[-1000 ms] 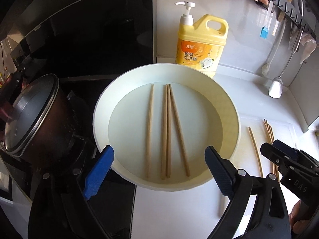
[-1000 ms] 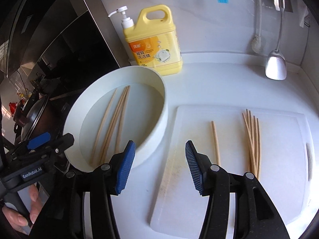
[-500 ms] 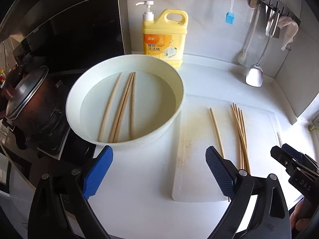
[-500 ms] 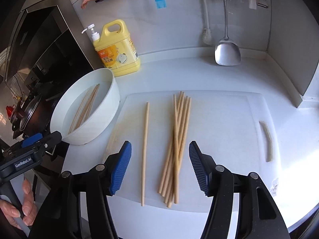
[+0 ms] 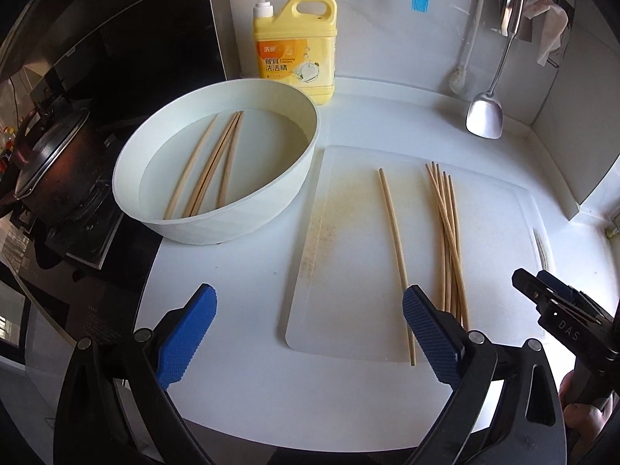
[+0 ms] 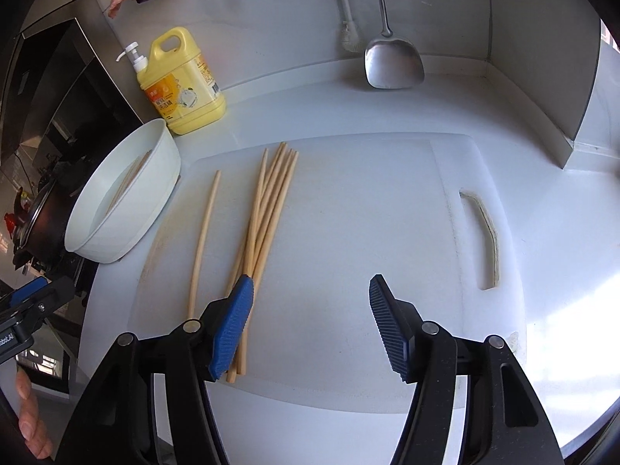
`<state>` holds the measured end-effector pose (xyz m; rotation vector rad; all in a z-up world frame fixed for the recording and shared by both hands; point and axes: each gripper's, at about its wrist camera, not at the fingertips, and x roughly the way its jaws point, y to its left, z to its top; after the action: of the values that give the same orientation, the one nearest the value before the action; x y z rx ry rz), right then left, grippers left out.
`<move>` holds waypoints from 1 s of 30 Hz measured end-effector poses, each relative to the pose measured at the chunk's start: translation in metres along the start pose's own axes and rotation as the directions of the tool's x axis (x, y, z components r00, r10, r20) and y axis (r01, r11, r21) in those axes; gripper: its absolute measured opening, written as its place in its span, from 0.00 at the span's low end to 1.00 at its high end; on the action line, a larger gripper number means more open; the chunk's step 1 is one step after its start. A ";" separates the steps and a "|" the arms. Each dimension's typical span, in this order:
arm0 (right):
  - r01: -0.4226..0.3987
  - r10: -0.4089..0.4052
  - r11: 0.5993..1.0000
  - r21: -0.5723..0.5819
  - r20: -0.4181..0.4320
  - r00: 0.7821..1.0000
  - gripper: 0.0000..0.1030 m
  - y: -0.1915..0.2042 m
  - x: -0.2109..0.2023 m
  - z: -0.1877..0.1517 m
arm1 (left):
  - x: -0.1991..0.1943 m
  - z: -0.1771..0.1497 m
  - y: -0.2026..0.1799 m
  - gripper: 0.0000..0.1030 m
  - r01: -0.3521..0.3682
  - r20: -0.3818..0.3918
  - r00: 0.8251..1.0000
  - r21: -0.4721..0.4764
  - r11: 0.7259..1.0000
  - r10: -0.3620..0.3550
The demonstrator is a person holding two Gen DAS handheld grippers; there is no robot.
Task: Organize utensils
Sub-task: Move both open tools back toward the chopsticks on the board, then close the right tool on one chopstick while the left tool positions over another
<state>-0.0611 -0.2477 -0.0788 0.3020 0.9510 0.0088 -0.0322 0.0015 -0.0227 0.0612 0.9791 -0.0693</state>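
Observation:
A white basin (image 5: 271, 209) (image 6: 112, 228) holds several wooden chopsticks (image 5: 211, 166) in water. On the white cutting board (image 5: 348, 271) (image 6: 368, 213) lie one single chopstick (image 5: 393, 232) (image 6: 203, 232) and a bundle of several chopsticks (image 5: 447, 228) (image 6: 269, 209). My left gripper (image 5: 306, 317) is open and empty, above the counter in front of the board's left part. My right gripper (image 6: 310, 310) is open and empty above the board, its left finger over the near end of the bundle.
A yellow dish soap bottle (image 5: 294, 46) (image 6: 182, 85) stands behind the basin. A metal spatula (image 5: 484, 116) (image 6: 391, 62) and a brush hang on the back wall. A pot (image 5: 46, 166) sits on the dark stove at the left.
Both grippers have moved right and back from the basin toward the cutting board. The right gripper now hovers right of the chopstick bundle. Both stay open.

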 end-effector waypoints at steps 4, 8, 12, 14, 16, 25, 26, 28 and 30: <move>0.035 -0.035 0.999 0.024 0.009 0.999 0.58 0.002 0.017 0.002 | 0.017 0.002 -0.005 0.92 0.000 0.040 0.999 0.040 0.999 -0.002; 0.065 -0.065 0.998 0.020 0.010 0.998 0.58 0.010 0.034 0.007 | 0.034 0.006 -0.009 0.92 0.027 0.067 0.997 0.082 0.996 -0.033; 0.060 -0.061 0.998 0.036 0.026 0.998 0.58 0.015 0.043 0.015 | 0.050 0.010 -0.012 0.92 0.055 0.072 0.995 0.103 0.993 -0.062; 0.069 -0.070 0.997 0.028 0.038 0.997 0.58 0.019 0.046 0.018 | 0.055 0.011 -0.014 0.92 0.049 0.088 0.994 0.107 0.993 -0.059; 0.072 -0.073 0.997 0.020 0.040 0.997 0.58 0.020 0.051 0.020 | 0.059 0.009 -0.014 0.92 0.054 0.093 0.994 0.102 0.993 -0.064; 0.065 -0.065 0.998 -0.001 0.085 0.994 0.58 0.018 0.060 0.016 | 0.079 -0.008 -0.017 0.92 0.065 0.090 0.993 0.059 0.996 -0.070; 0.062 -0.062 0.998 -0.003 0.089 0.994 0.58 0.017 0.060 0.016 | 0.079 -0.010 -0.018 0.92 0.059 0.097 0.993 0.063 0.996 -0.065; 0.061 -0.060 0.998 -0.003 0.084 0.995 0.58 0.016 0.063 0.014 | 0.081 -0.010 -0.019 0.92 0.048 0.100 0.994 0.070 0.996 -0.055; 0.063 -0.062 0.998 -0.007 0.091 0.994 0.58 0.017 0.063 0.013 | 0.082 -0.010 -0.019 0.92 0.049 0.096 0.994 0.063 0.997 -0.055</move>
<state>-0.0117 -0.2260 -0.1181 0.2614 0.8700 -0.0576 0.0033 -0.0190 -0.0966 0.0870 0.8804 -0.1490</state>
